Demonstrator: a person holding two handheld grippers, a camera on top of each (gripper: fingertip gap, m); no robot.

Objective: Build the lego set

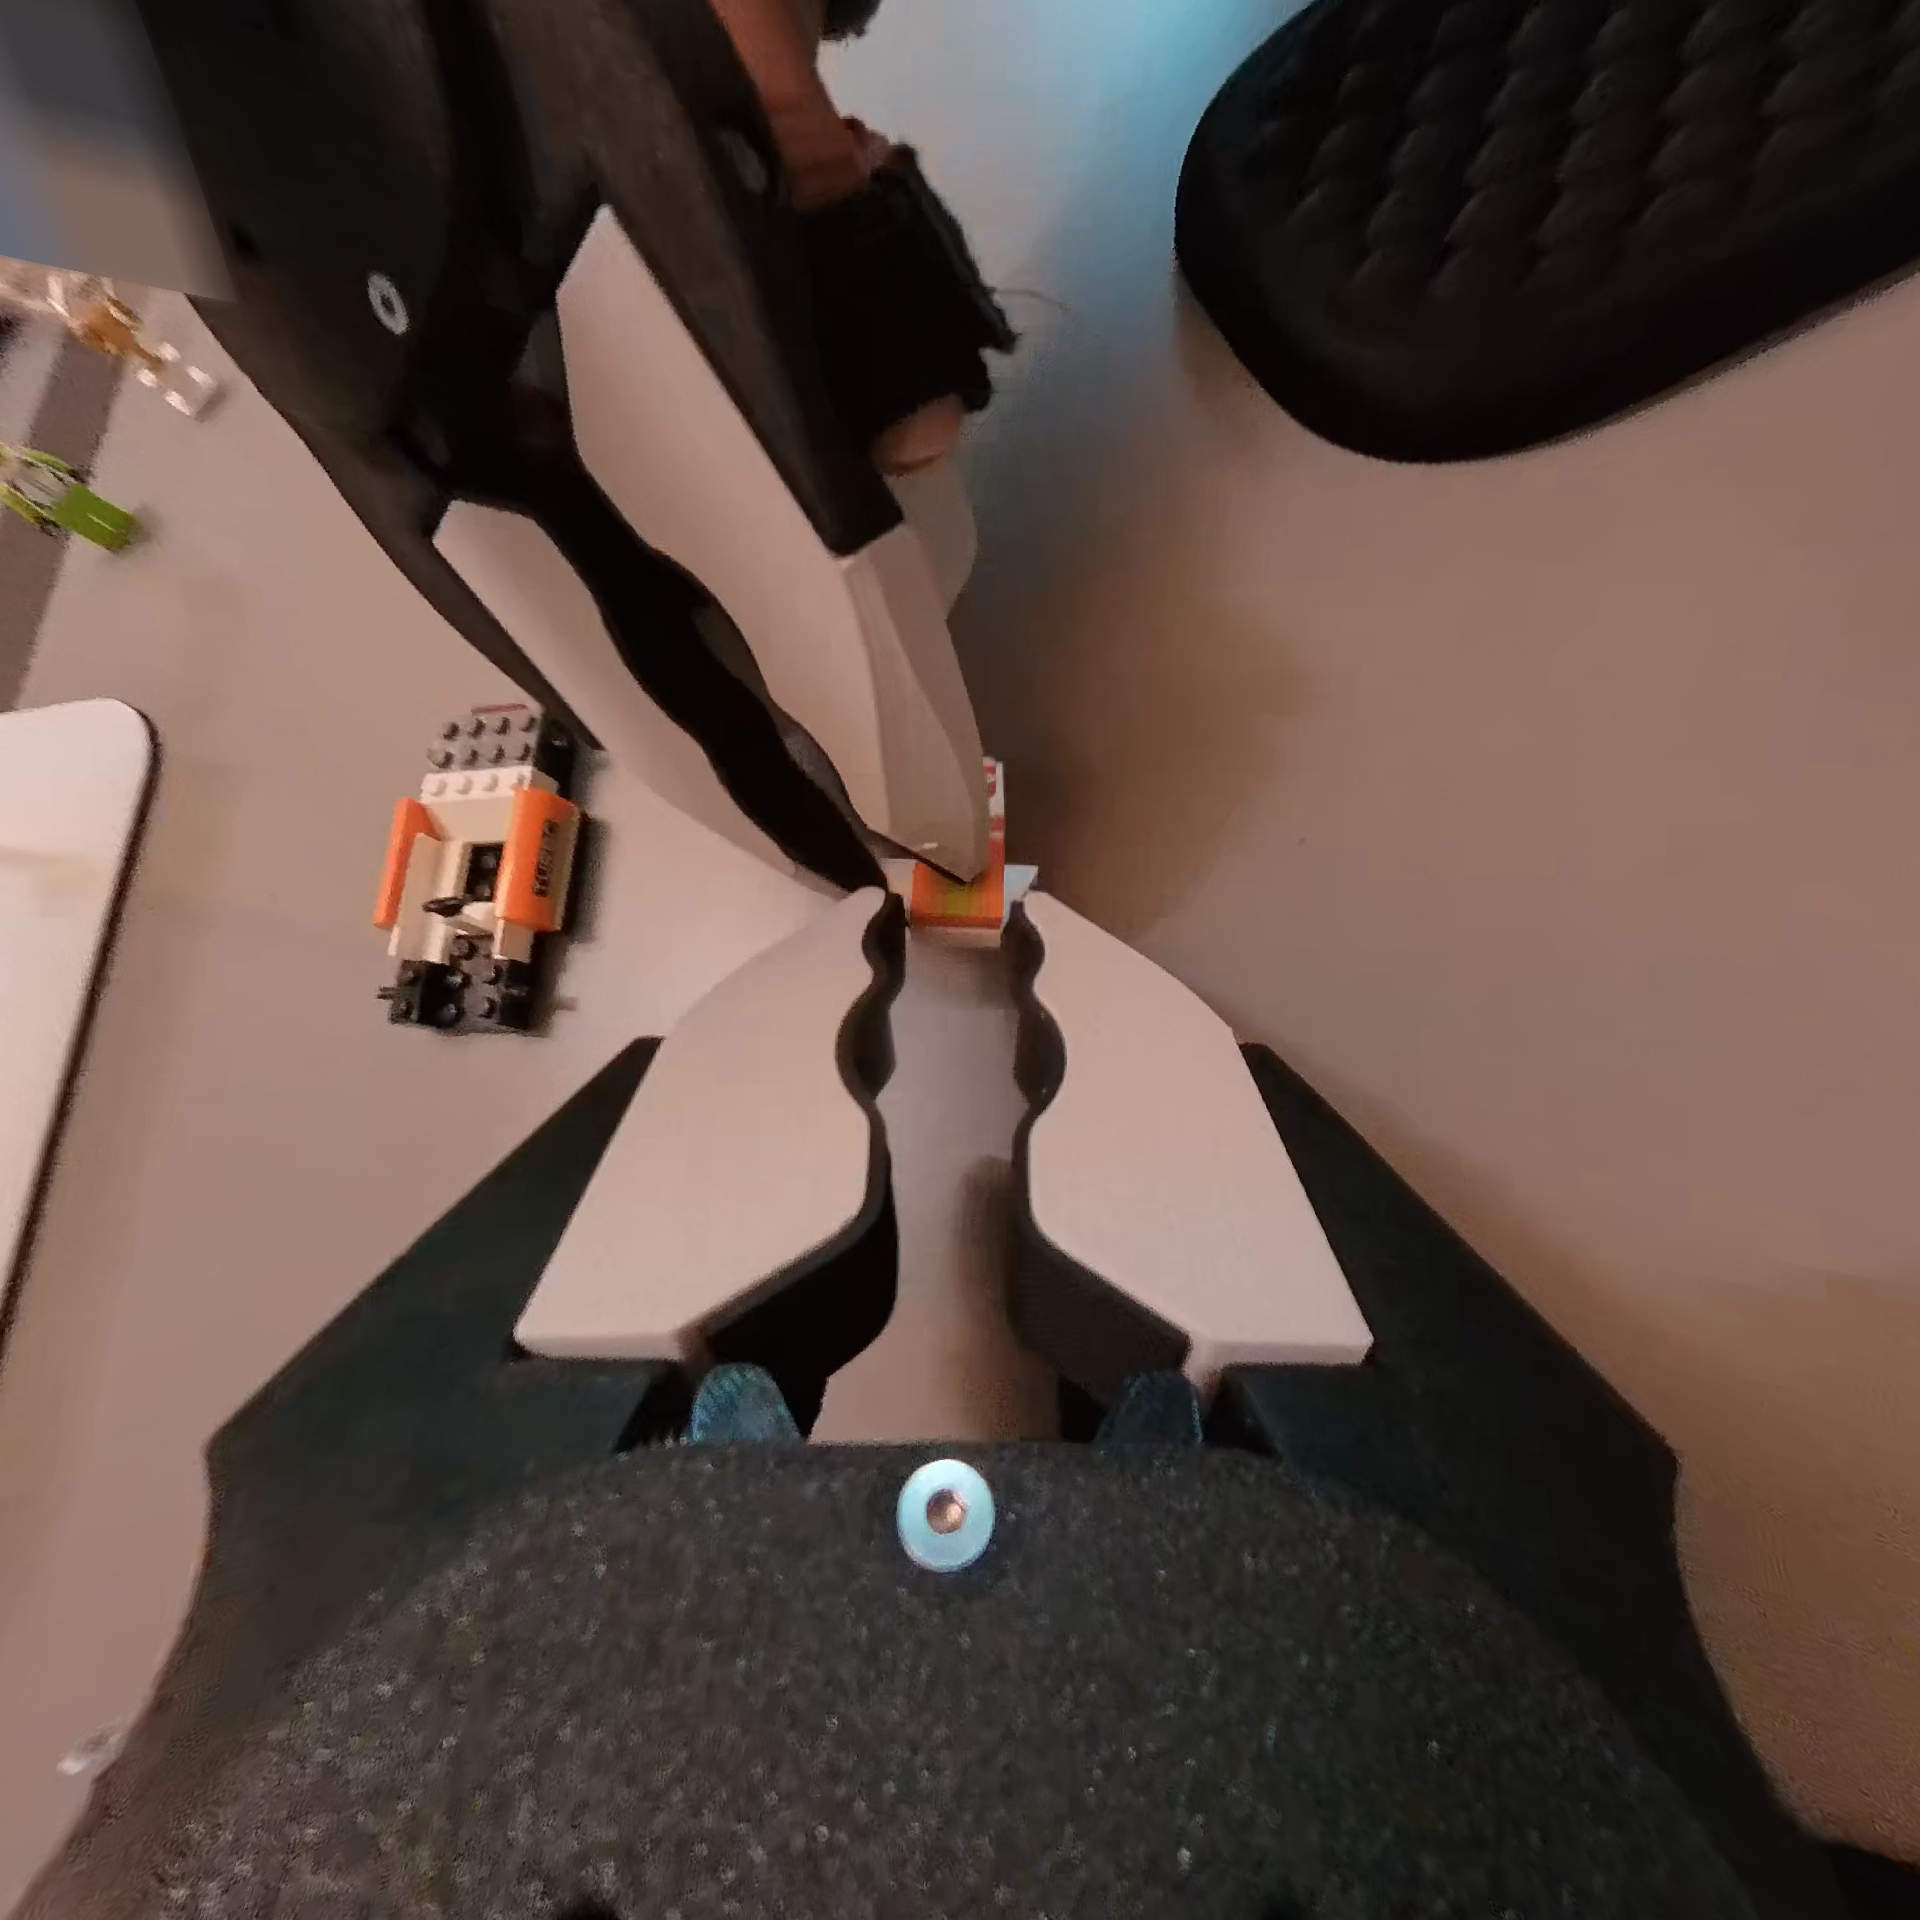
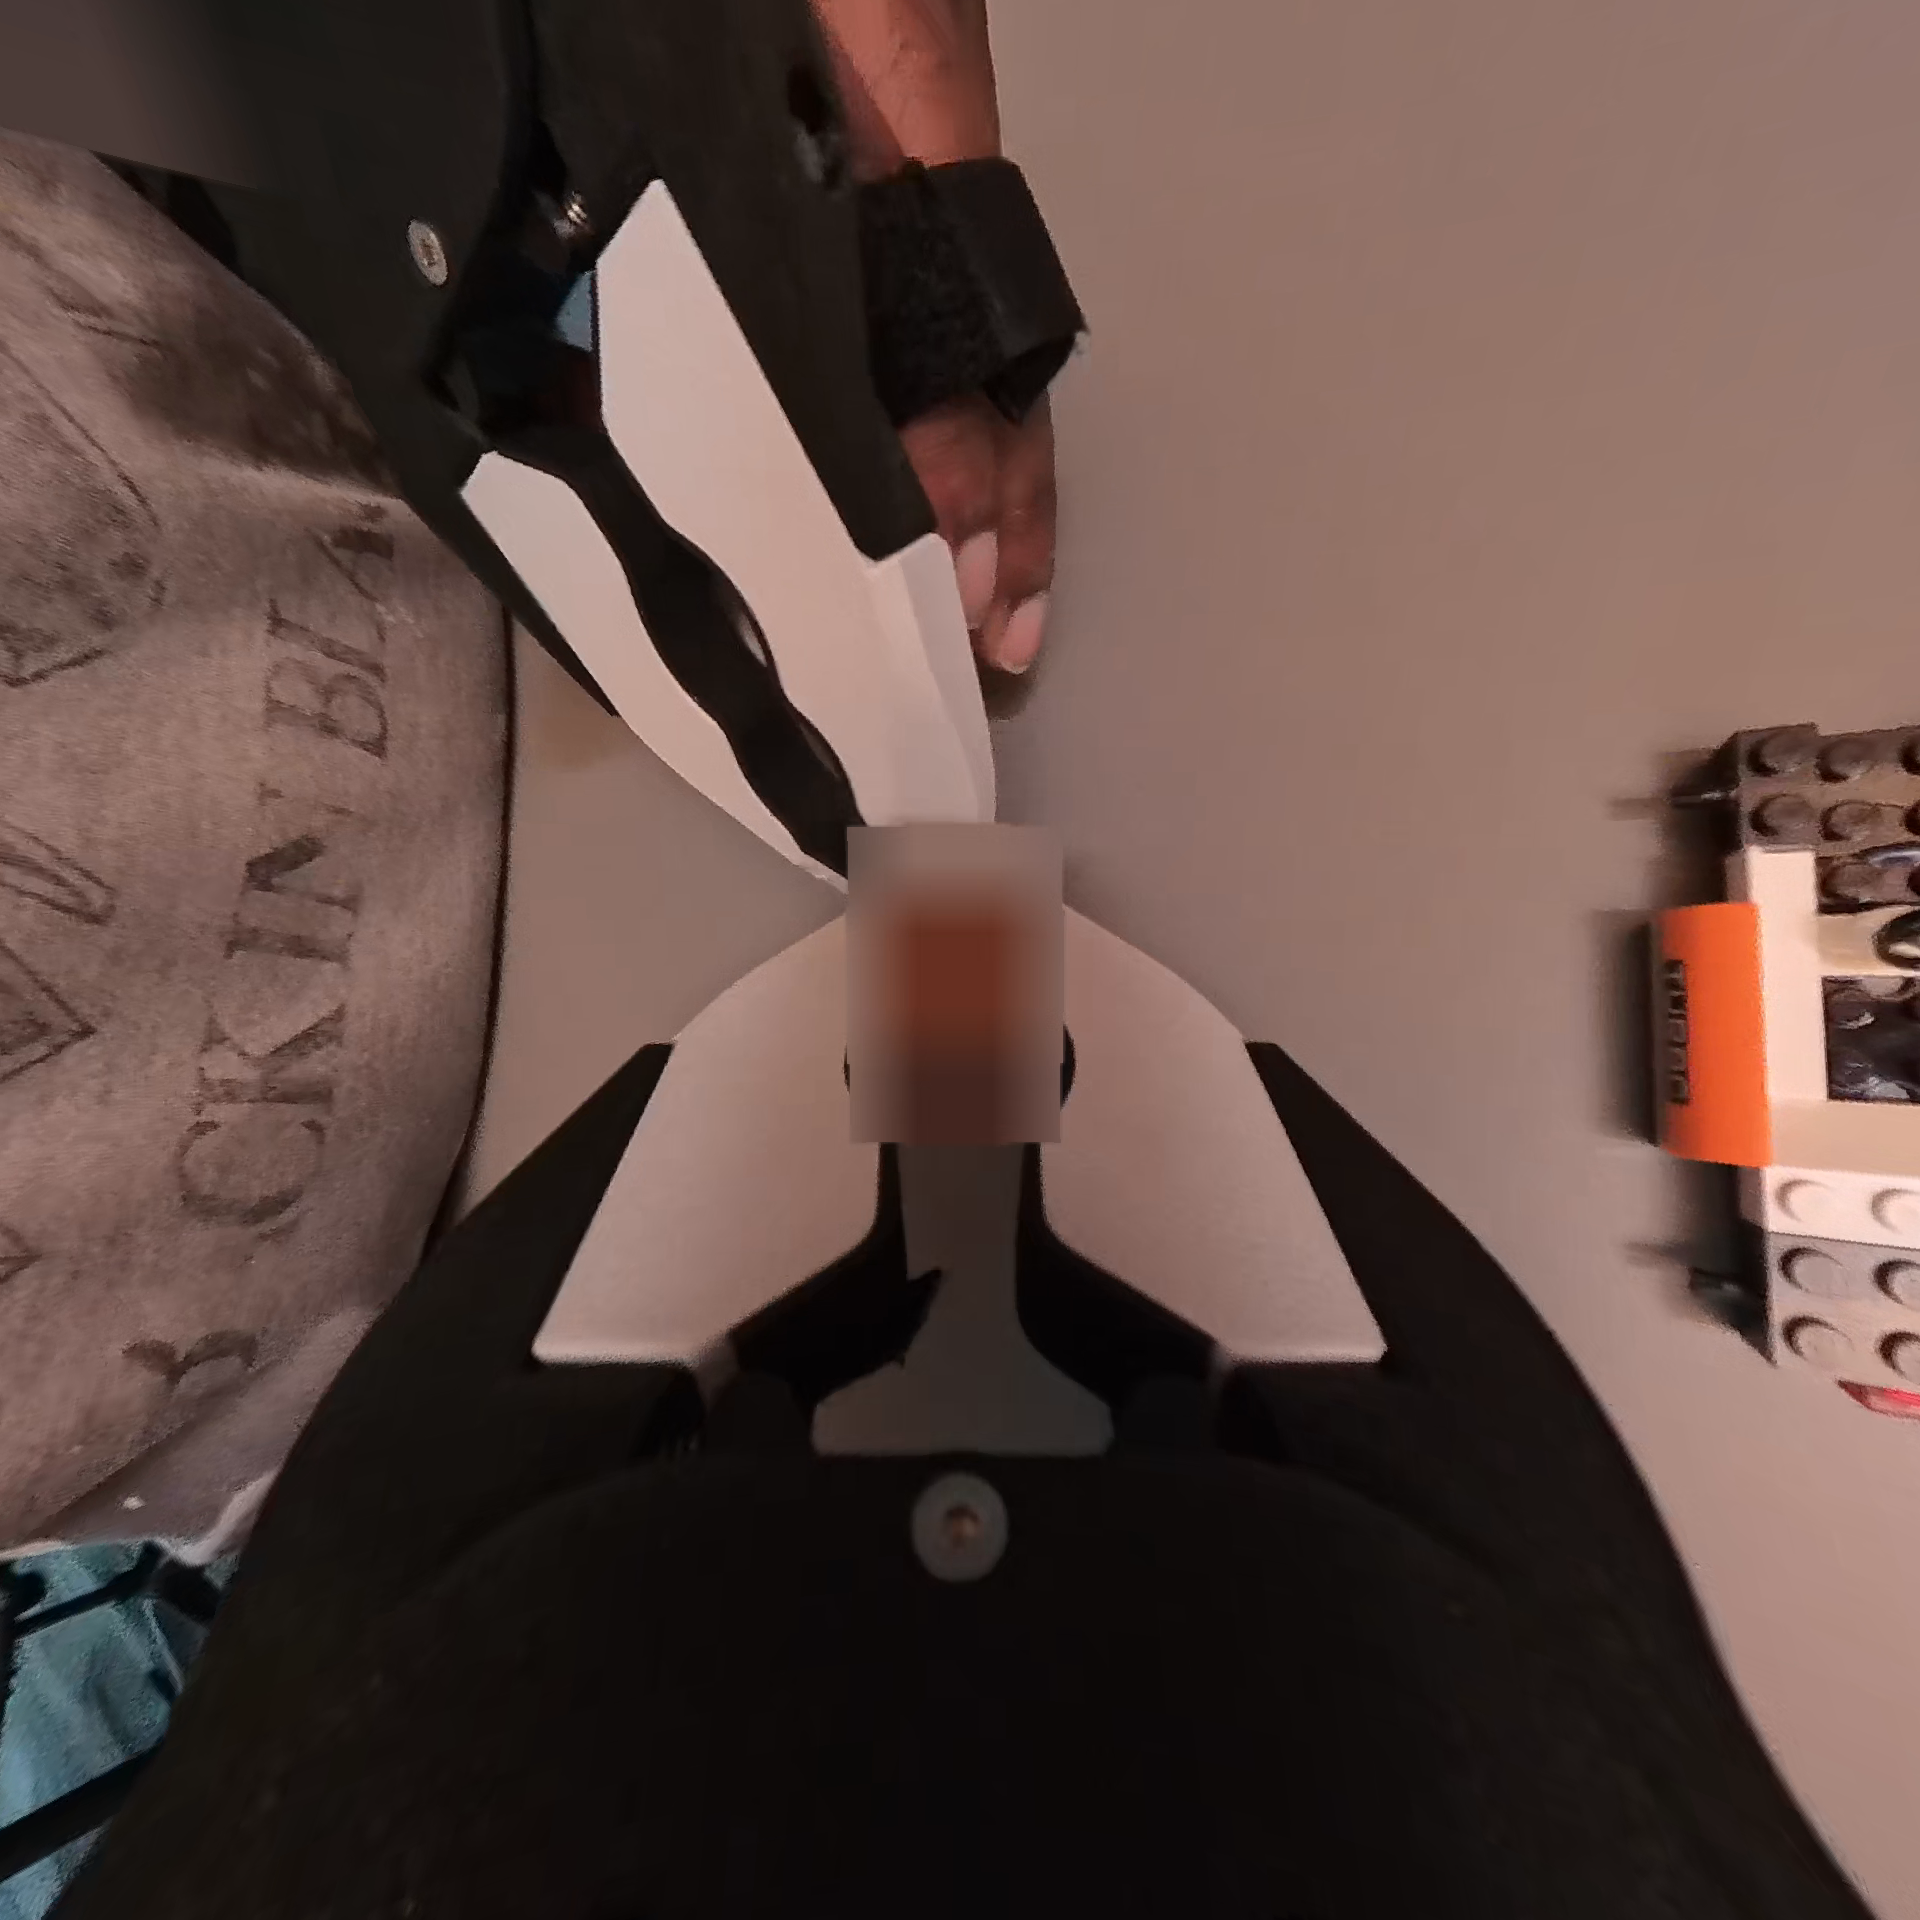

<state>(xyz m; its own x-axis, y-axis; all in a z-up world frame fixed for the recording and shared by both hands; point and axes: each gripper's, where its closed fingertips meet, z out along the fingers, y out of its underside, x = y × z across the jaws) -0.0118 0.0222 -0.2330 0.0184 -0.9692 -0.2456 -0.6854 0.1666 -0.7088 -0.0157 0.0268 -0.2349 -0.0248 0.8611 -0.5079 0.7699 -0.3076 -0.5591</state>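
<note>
Orange-and-white blocky piece [image 1: 958, 902] pinched between both grippers' smooth white jaws.

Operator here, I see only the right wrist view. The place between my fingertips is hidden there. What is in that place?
Observer: A small orange and white piece, held between the fingertips of the left gripper.
Operator: Where are the tips of my right gripper?
Observer: The right gripper touches the top of that piece. Whether it grips it, I cannot tell.
Operator: Is anything beyond the piece?
Observer: A black padded object lies farther off, at the upper right of the left wrist view.
</note>
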